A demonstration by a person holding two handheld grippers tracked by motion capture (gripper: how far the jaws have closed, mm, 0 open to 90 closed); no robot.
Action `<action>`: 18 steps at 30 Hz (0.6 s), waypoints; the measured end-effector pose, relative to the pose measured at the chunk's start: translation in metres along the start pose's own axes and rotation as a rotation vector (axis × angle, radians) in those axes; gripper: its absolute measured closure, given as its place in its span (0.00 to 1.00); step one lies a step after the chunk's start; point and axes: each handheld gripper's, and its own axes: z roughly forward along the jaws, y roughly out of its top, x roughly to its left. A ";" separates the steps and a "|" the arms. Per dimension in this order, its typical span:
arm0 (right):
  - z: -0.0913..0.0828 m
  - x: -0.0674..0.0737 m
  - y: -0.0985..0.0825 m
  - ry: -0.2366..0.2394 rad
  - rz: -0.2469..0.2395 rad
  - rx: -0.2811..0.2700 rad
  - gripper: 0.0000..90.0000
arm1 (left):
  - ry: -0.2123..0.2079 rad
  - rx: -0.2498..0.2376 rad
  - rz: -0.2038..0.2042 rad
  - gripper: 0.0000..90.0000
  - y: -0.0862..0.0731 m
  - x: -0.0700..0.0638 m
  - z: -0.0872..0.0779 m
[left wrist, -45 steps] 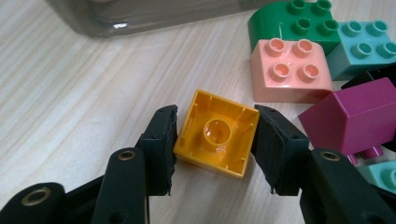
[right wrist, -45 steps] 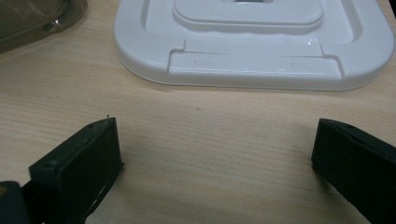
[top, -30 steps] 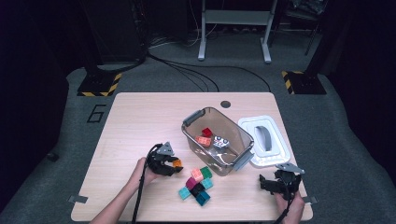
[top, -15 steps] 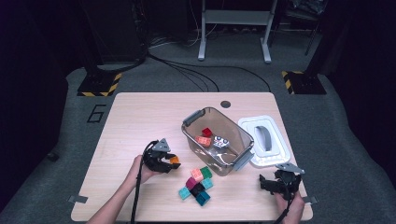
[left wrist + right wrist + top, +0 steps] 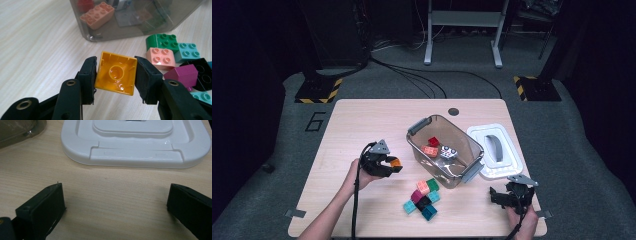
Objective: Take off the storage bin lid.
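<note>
Gripping the orange brick between closed left gripper pads, I saw its hollow underside facing the camera; the high view gave just an orange speck; right gripper gaped empty.

I see a light wooden table with a white lid lying flat at its right side — its grey handle faces up. On the dark floor behind, a painted number six, two yellow-and-black striped blocks at left and right, black cables — and a grey metal stand at the back.
</note>
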 end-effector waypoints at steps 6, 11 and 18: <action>0.000 0.000 0.000 -0.002 0.004 0.002 0.01 | 0.017 -0.008 -0.007 0.62 0.006 0.005 -0.009; 0.000 0.000 0.000 -0.002 0.004 0.003 0.01 | 0.020 -0.003 0.002 0.63 0.011 0.009 -0.013; 0.000 0.000 0.000 -0.002 0.004 0.003 0.01 | 0.035 -0.018 0.006 0.63 0.021 0.010 -0.017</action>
